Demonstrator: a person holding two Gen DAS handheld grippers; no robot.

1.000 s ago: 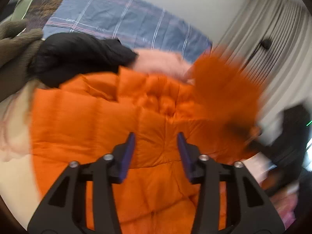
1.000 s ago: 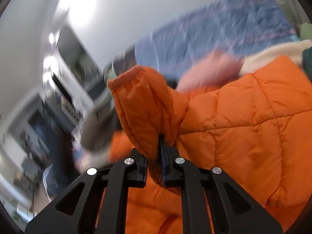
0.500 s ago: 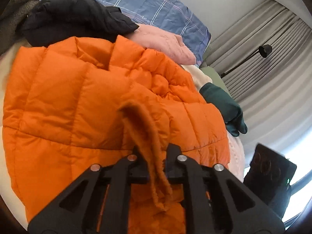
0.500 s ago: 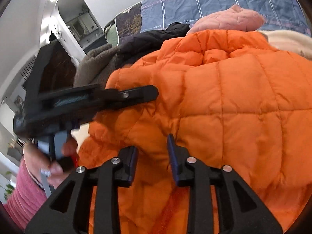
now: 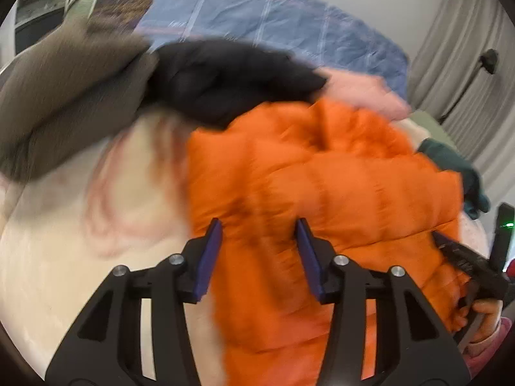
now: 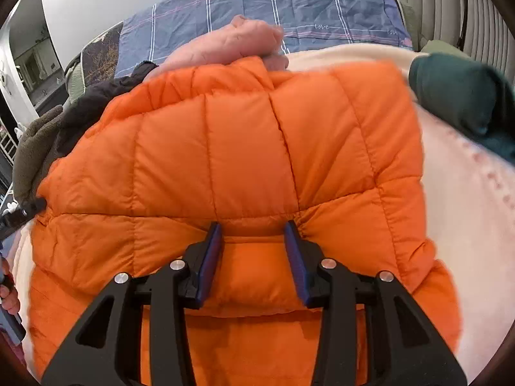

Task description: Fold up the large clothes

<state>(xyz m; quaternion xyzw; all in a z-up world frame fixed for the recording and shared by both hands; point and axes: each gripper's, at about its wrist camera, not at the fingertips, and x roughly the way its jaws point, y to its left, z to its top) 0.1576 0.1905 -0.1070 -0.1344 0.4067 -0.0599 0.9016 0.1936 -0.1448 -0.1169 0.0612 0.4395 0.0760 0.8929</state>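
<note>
An orange quilted puffer jacket [image 6: 251,160] lies spread on a cream blanket [image 6: 466,212] on the bed. It also shows in the blurred left wrist view [image 5: 338,186]. My left gripper [image 5: 259,234] is open and empty, over the jacket's left edge. My right gripper [image 6: 254,233] is open and empty, with its fingers against a fold near the jacket's lower middle. The right gripper's body [image 5: 466,260] shows at the right edge of the left wrist view.
Other clothes ring the jacket: a black garment [image 5: 231,77], a brown fleece [image 5: 64,96], a pink garment [image 6: 231,45] and a dark green one [image 6: 460,96]. A blue plaid cover [image 6: 305,3] lies behind. Curtains [image 5: 466,48] hang at the right.
My left gripper has let go of the orange flap it held and opened, swinging left to the jacket's edge. My right gripper opened earlier and now rests lower on the jacket.
</note>
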